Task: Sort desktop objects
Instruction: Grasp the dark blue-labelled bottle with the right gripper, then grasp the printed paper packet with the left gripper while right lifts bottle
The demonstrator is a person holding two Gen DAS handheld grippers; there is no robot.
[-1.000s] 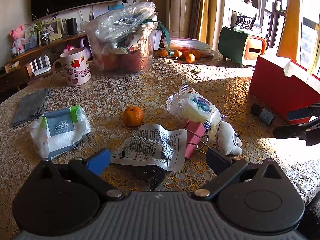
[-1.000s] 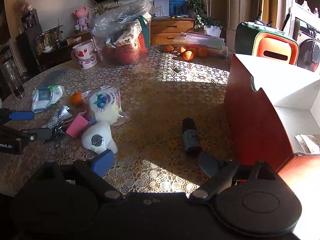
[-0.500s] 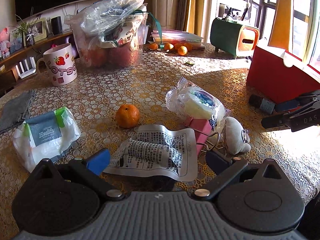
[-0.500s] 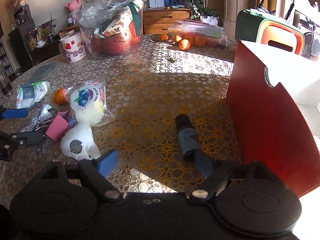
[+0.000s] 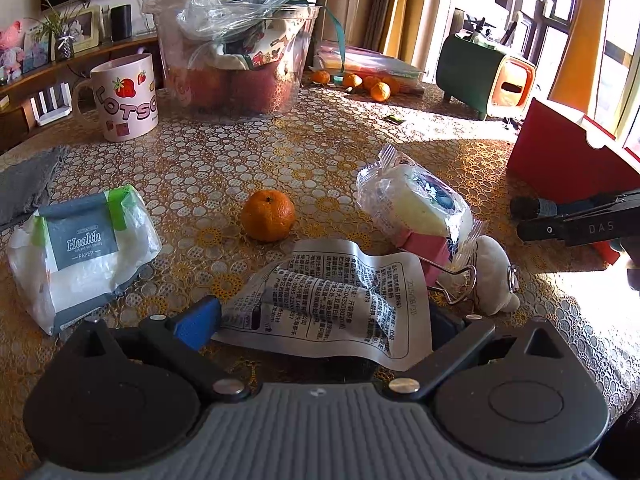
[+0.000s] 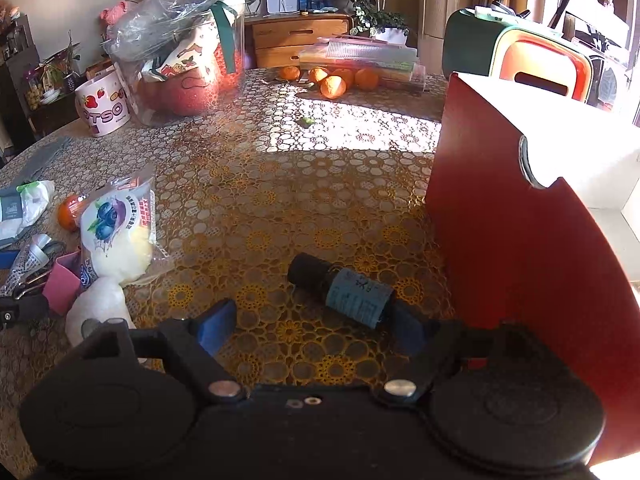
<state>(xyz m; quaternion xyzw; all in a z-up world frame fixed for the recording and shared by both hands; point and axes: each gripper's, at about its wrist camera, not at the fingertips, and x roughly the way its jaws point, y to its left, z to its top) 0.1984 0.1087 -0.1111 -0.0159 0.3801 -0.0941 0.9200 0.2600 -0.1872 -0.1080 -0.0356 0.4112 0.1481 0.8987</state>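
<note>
My left gripper (image 5: 320, 320) is open, its jaws on either side of a crumpled silver printed wrapper (image 5: 336, 300) lying on the table. Behind it lie a small orange (image 5: 267, 215), a blueberry snack pack (image 5: 416, 204), a pink binder clip (image 5: 428, 250), a white plush toy (image 5: 494, 276) and a tissue pack (image 5: 80, 256). My right gripper (image 6: 312, 326) is open just before a small dark bottle with a blue label (image 6: 344, 290), whose end touches the right finger. The red box (image 6: 528, 248) stands right beside it.
A clear tub with a plastic bag (image 5: 240, 48), a strawberry mug (image 5: 124, 96), several oranges (image 6: 336, 80) and a green-orange holder (image 5: 488, 76) stand at the back. A grey cloth (image 5: 24, 184) lies at the left edge.
My left gripper has moved forward and down onto the wrapper. My right gripper has moved forward and left, away from the box opening, closing in on the dark bottle.
</note>
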